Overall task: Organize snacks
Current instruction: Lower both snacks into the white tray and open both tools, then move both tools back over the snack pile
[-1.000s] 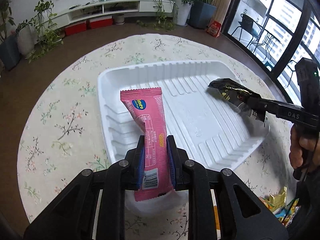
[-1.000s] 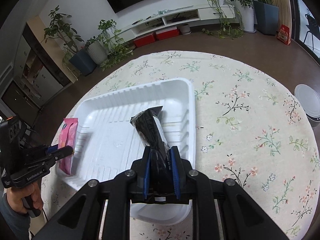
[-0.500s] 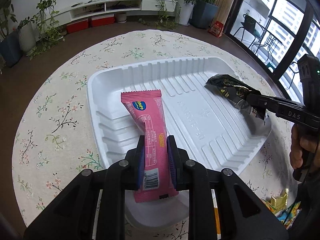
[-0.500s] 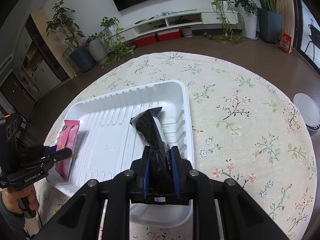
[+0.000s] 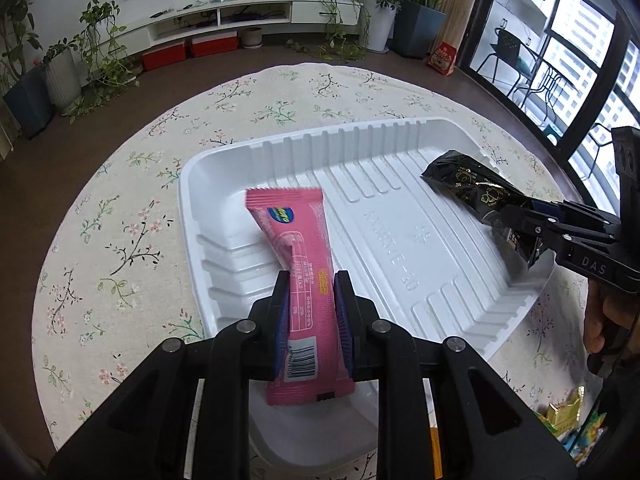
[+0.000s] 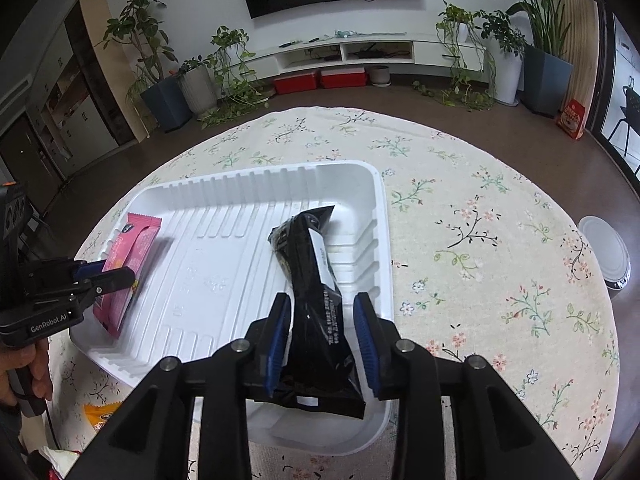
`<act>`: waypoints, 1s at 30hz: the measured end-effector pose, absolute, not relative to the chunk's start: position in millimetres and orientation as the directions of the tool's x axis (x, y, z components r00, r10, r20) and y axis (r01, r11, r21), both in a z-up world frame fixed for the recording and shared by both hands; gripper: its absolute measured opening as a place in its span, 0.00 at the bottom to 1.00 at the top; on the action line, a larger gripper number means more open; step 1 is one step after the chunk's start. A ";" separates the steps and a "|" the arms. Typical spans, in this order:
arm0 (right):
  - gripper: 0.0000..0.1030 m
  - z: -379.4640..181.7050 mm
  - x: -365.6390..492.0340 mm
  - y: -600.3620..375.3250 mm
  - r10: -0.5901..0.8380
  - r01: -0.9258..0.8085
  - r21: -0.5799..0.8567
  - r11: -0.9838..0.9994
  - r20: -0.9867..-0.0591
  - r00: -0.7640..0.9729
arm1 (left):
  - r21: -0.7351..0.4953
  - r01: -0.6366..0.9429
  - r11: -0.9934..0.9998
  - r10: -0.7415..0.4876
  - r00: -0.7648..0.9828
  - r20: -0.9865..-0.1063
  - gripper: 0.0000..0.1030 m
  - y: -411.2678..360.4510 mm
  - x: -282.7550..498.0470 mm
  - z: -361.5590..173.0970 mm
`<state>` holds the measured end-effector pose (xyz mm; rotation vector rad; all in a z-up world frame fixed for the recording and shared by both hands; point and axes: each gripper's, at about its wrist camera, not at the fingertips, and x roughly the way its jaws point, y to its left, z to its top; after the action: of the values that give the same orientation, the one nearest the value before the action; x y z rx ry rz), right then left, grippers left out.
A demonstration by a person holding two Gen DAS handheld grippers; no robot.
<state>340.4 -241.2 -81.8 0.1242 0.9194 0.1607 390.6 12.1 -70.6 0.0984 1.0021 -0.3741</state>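
one white tray (image 5: 404, 148) sits on the round flowered table (image 5: 132, 184), and two snack packs are over it: one pink pack (image 5: 298, 256) at the tray's left end and one black pack (image 6: 316, 280) at its right end. the left claw (image 5: 311, 312) is closed on the pink pack, both blue pads pressed flat against its sides, the pack's lower end with the barcode sticking out behind the fingers. the right claw (image 6: 322, 332) has just been opening; its blue pads (image 6: 365, 332) now stand off the black pack with a gap on each side, the pack lying between them with its far end on the tray's ribbed floor. whether the pink pack's far end touches the tray is hard to make out. two hands are only partly seen, one at each frame's edge. a few loose wrappers (image 5: 572, 424) lie at the table's near edge, mostly cut off, so their count is unclear, and an orange one (image 6: 100, 414) shows beside the tray.
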 end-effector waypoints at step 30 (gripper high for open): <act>0.89 100.5 229.2 -333.8 0.115 -0.022 0.271 0.962 -0.333 0.936 | -0.120 0.263 0.957 -0.288 0.839 -0.462 0.99 126.9 259.6 95.6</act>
<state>229.2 -333.8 100.5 0.2670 0.3543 0.0713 259.6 126.9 95.6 -0.0524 0.4965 -0.2914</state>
